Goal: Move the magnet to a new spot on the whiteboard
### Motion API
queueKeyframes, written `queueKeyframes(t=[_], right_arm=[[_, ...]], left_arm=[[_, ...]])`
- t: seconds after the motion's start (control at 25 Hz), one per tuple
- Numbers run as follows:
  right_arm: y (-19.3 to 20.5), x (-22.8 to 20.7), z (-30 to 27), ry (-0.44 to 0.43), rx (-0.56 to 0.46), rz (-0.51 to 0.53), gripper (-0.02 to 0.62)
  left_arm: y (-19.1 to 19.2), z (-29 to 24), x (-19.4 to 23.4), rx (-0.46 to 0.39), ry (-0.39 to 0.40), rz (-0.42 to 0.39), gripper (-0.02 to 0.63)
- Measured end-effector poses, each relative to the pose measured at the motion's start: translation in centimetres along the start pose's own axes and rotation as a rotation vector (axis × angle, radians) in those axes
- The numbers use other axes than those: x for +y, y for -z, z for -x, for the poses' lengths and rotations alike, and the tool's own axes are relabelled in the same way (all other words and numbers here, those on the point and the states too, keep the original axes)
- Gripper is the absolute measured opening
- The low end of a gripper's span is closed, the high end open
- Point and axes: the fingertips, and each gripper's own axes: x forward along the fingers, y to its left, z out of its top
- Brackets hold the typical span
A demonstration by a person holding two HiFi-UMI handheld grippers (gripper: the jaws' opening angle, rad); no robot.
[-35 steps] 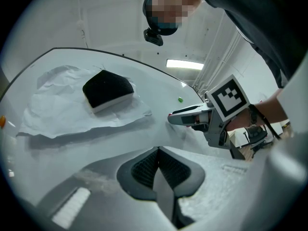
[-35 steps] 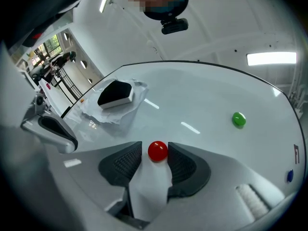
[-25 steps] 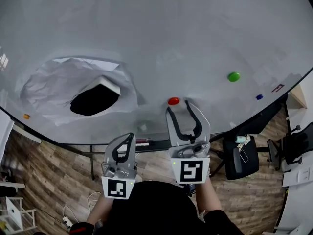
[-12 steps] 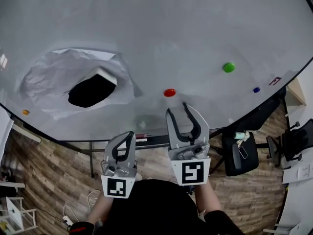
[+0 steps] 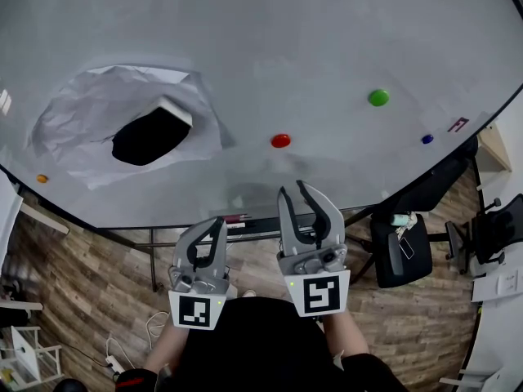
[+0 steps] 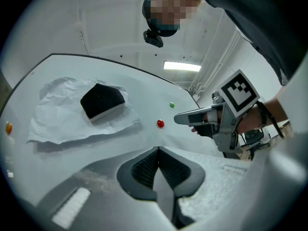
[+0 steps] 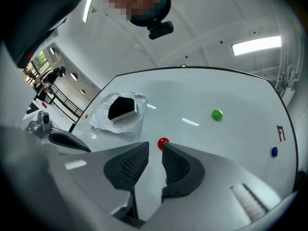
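1. Nearest the person, well below and left of the red magnet [image 5: 280,140], the left gripper [image 5: 219,223] hangs with its jaws pressed together on nothing.
2. Straight below the magnet, the right gripper [image 5: 292,188] has backed off. A second ago its tips stood wide apart just under the magnet; now a clear stretch of whiteboard [image 5: 327,39] lies between them and it. Its jaws have just been closing and stand part-way apart, with nothing between them.
3. The red magnet itself clings to the board, untouched, and has kept its place against the green magnet [image 5: 377,98] up and to its right. I'd judge it let go, so the move looks done or nearly so.
4. Left of the magnet, crumpled paper [image 5: 90,129] lies on the board with a black eraser [image 5: 151,135] on it.
5. Far right of the magnet, a blue magnet [image 5: 426,139] sits beside a small red mark too tiny to read. The board's edges run out of frame.
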Motion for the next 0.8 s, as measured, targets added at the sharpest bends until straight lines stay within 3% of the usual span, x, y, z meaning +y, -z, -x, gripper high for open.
queueKeyframes(t=[0.8], right_arm=[[0.8,2.2,3.9,0.000,0.006,-0.099,0.011]], left_arm=[[-0.5,2.5,-0.9,0.020,0.016,-0.002,0.002]])
